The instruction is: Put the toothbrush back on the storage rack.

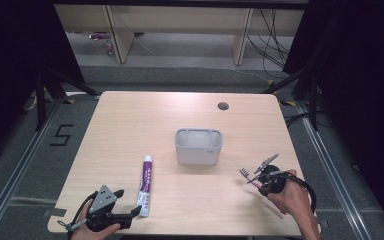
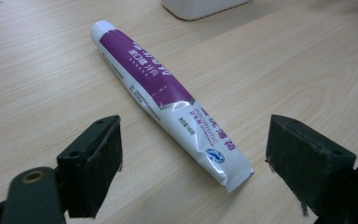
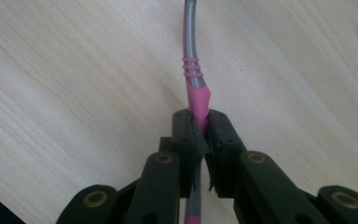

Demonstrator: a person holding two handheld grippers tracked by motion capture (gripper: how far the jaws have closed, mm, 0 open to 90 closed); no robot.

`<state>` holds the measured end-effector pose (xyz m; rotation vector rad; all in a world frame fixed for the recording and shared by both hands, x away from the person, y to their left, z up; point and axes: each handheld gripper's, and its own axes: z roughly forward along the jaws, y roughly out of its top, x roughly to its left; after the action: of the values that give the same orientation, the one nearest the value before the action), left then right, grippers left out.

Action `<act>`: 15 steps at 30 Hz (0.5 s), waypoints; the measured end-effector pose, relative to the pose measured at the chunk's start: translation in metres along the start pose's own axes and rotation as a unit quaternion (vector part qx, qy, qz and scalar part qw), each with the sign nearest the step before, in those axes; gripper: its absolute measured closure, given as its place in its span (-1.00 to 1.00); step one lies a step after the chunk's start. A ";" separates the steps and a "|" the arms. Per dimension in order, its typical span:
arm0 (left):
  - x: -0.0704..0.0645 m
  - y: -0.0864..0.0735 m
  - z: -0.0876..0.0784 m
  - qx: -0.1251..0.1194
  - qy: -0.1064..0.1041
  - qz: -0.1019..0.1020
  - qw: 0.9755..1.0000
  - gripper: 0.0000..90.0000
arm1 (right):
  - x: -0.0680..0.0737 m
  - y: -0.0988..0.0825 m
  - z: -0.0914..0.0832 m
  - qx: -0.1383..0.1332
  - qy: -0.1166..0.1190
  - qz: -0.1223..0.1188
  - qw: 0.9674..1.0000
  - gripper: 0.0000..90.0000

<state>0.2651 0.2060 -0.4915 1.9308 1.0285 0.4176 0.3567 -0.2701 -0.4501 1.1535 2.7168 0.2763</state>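
Note:
A white and purple toothpaste tube (image 1: pixel 146 184) lies on the wooden table, cap end pointing away from me. In the left gripper view the tube (image 2: pixel 168 98) runs diagonally, its crimped tail between the wide-apart jaws of my left gripper (image 2: pixel 193 158), which touch nothing. In the high view that gripper (image 1: pixel 130 216) rests at the table's front left edge. My right gripper (image 1: pixel 261 181) is at the front right, shut on a grey and pink toothbrush (image 1: pixel 249 176). In the right gripper view the pads clamp the pink grip of the toothbrush (image 3: pixel 195 79) at the gripper's tip (image 3: pixel 200 123), above the tabletop.
A grey rectangular holder (image 1: pixel 198 146) with compartments stands at the table's middle. A round cable hole (image 1: pixel 223 106) sits near the far edge. The holder's base (image 2: pixel 200 7) shows at the top of the left gripper view.

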 end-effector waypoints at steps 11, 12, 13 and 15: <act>0.000 0.000 0.000 -0.001 -0.002 0.000 1.000 -0.60 | -0.006 -0.002 -0.026 -0.084 0.000 0.024 0.996 0.83; 0.000 0.000 0.000 -0.001 -0.002 0.000 1.000 -0.60 | -0.008 -0.003 -0.027 -0.099 0.002 0.020 0.995 0.83; 0.000 0.000 0.001 -0.001 -0.002 0.000 1.000 -0.60 | -0.007 -0.003 -0.029 -0.106 0.012 0.032 0.994 0.83; 0.000 0.000 0.001 -0.001 -0.002 0.000 1.000 -0.60 | -0.011 -0.003 -0.032 -0.126 0.010 0.029 0.991 0.83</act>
<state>0.2656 0.2057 -0.4917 1.9295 1.0257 0.4140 0.3543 -0.2832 -0.4192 1.1617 2.5728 0.6234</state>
